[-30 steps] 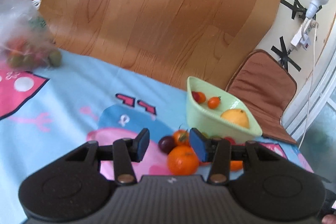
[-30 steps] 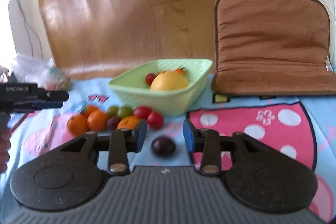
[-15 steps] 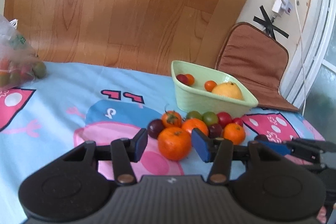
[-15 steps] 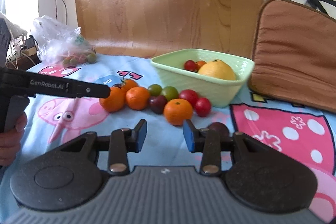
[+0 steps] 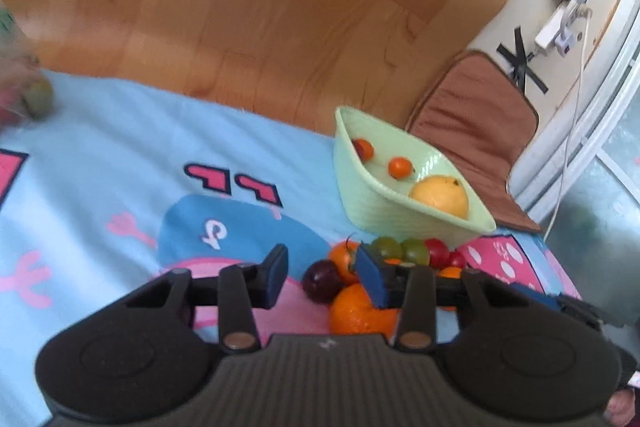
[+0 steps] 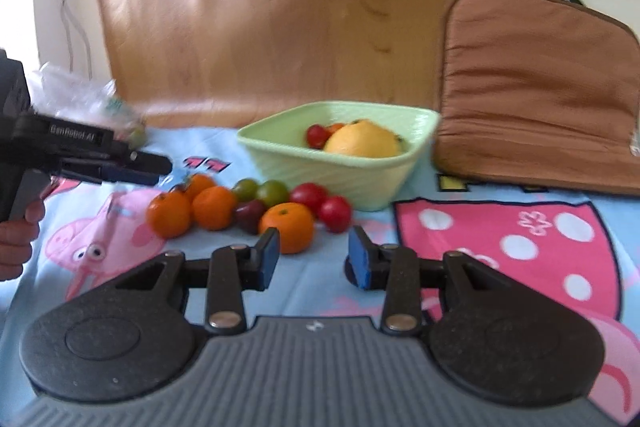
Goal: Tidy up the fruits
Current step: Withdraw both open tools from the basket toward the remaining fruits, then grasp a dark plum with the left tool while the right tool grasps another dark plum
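L fingers (image 5: 276, 277) closing, nothing pinched yet; dark plum (image 5: 322, 281) lies in the gap, orange (image 5: 360, 311) just by the right pad. R gripper (image 6: 312, 259) fingers spread, empty, near another orange (image 6: 287, 227). Loose fruit row runs left-right w/ no clear long axis. Far: green bowl (image 6: 280, 155) w/ big yellow citrus (image 6: 362, 143), cherry tomatoes (image 5: 400, 167)

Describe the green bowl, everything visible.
The green bowl is pale mint, squarish with rounded corners and ribbed flared walls, and looks like plastic. It stands upright on the blue cartoon cloth, in front of the brown cushion. Inside lie a large yellow-orange citrus and a few small red and orange tomatoes. A red tomato from the loose fruit row sits against its front wall. Neither gripper touches it.
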`<action>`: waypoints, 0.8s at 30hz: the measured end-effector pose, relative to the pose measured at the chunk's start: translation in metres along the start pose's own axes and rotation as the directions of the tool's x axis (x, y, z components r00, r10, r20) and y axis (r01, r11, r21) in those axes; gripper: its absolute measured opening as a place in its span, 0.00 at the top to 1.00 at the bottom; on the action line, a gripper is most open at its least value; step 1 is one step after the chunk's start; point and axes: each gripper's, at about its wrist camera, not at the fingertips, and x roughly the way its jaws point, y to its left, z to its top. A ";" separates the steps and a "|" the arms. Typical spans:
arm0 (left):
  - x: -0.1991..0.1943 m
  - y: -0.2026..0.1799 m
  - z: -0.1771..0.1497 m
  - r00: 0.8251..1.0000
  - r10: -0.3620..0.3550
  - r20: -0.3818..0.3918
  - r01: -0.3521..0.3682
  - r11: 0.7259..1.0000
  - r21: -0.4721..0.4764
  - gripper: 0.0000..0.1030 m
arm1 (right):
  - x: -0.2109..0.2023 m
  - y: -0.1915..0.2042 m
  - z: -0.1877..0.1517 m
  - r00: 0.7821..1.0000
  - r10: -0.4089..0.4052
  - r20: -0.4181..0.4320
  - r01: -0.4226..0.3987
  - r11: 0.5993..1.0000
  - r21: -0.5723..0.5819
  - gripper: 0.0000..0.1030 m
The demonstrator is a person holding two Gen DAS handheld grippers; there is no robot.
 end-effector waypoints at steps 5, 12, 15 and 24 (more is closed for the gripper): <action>0.007 -0.003 -0.005 1.000 0.010 -0.010 -0.009 0.999 0.042 0.71 | -0.004 -0.010 0.000 0.999 -0.031 0.010 0.031 0.999 0.029 0.60; 0.000 -0.002 -0.006 0.998 0.065 0.010 -0.066 0.993 0.095 0.70 | -0.002 -0.014 0.000 0.999 -0.041 0.017 0.041 0.999 0.029 0.60; 0.003 -0.007 -0.006 0.998 0.070 0.004 -0.070 0.990 0.118 0.67 | 0.000 -0.012 0.000 0.998 -0.054 0.022 0.054 0.998 0.012 0.60; 0.006 -0.024 -0.012 0.998 0.067 0.020 -0.070 0.983 0.172 0.70 | 0.000 -0.016 0.001 0.997 -0.073 0.028 0.072 0.997 0.026 0.60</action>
